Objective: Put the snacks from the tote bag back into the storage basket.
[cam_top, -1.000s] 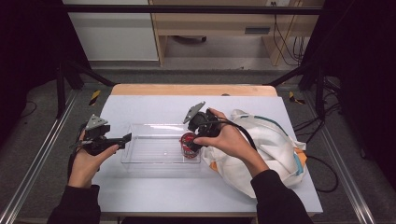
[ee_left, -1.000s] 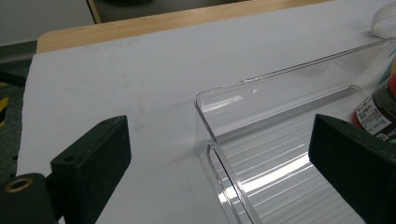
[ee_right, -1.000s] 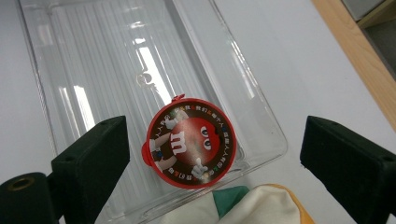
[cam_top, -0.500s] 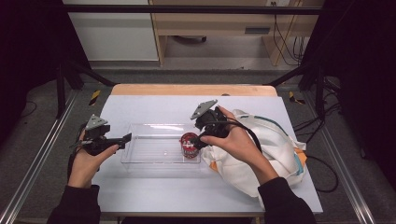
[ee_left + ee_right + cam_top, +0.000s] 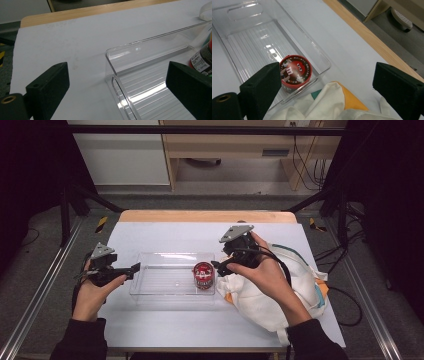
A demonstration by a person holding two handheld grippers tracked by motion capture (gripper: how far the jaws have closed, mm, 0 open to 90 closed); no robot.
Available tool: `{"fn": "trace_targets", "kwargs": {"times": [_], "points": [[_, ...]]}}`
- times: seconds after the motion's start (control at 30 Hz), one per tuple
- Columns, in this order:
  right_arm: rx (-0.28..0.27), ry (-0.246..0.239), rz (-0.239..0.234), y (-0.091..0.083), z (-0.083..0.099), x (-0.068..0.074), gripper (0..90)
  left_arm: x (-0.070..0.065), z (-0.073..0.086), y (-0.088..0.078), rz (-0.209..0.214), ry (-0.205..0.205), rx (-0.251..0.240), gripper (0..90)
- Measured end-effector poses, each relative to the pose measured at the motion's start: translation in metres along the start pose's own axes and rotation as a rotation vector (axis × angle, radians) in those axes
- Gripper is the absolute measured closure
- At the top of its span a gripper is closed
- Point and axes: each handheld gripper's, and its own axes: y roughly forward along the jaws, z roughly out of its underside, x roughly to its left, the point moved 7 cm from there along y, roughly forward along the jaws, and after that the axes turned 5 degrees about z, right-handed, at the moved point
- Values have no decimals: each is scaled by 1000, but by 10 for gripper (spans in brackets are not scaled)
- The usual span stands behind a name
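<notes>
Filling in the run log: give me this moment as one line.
left tool: open, at clear bin end | right tool: open, over cloth bag | red candy tub: upright in bin

a white cloth bag [image 5: 280, 292] with orange and teal trim lies at the table's [image 5: 170, 232] right edge.

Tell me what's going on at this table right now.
A person holds a gripper in each hand at a white table. A red candy tub stands upright at the right end of a clear plastic bin. The right gripper hovers open just past that end, above a white cloth bag, holding nothing. The left gripper is open at the bin's left end, its jaws either side of the near corner.
</notes>
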Motion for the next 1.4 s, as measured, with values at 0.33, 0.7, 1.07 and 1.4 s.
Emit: {"fn": "trace_targets", "kwargs": {"times": [0.33,0.7,1.07,1.4], "points": [[-24,47,46,-25,7,-15,86,1,-1,-3,3,-5,-7,52],[-50,137,103,-46,28,-31,72,3,-3,-6,0,-15,-18,42],[-55,179,149,-68,49,-44,70,4,-4,-8,5,-17,-31,39],[-68,237,188,-81,72,-56,70,5,-3,-9,7,-15,-27,39]]}}
